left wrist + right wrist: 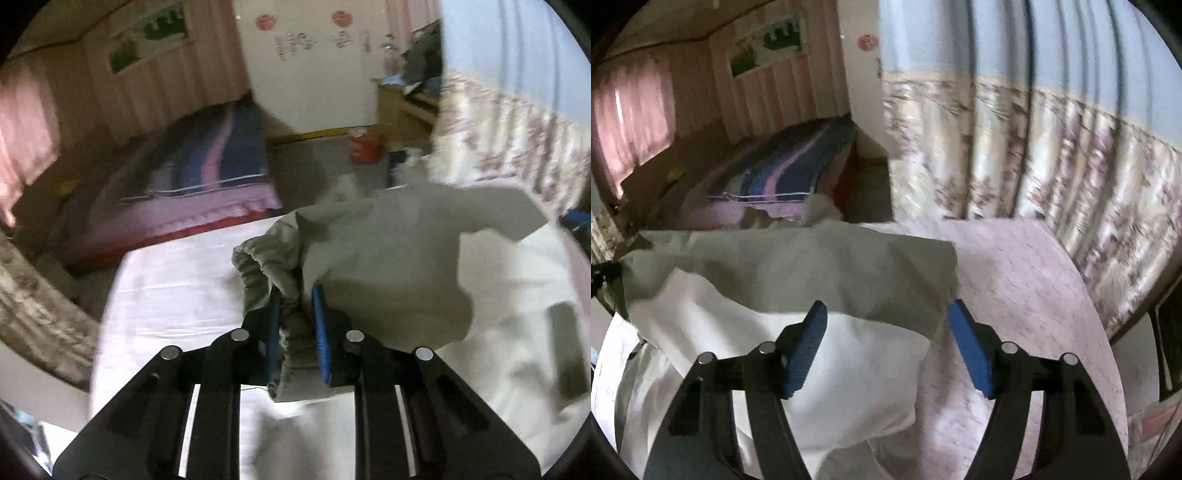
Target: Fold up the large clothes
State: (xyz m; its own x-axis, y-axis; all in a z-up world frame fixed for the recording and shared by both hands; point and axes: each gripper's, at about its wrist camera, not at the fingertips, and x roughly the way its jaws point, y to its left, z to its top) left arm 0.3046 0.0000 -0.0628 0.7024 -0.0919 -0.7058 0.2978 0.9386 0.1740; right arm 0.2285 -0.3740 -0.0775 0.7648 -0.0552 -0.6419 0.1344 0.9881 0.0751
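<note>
A large pale grey-green garment [380, 269] lies partly folded on a table with a pale pink cloth [173, 288]. My left gripper [295, 295] is shut on the garment's gathered elastic hem and holds it bunched between the blue pads. In the right wrist view the same garment [798, 266] spreads across the left and middle, its white inner side [849, 369] facing up. My right gripper [886, 314] is open and empty, hovering over the garment's right edge, close above the cloth.
A floral curtain [1052, 177] hangs close behind the table on the right. A bed with a striped blue and pink blanket [207, 162] stands beyond the table. A red container [364, 146] sits on the floor by the far wall.
</note>
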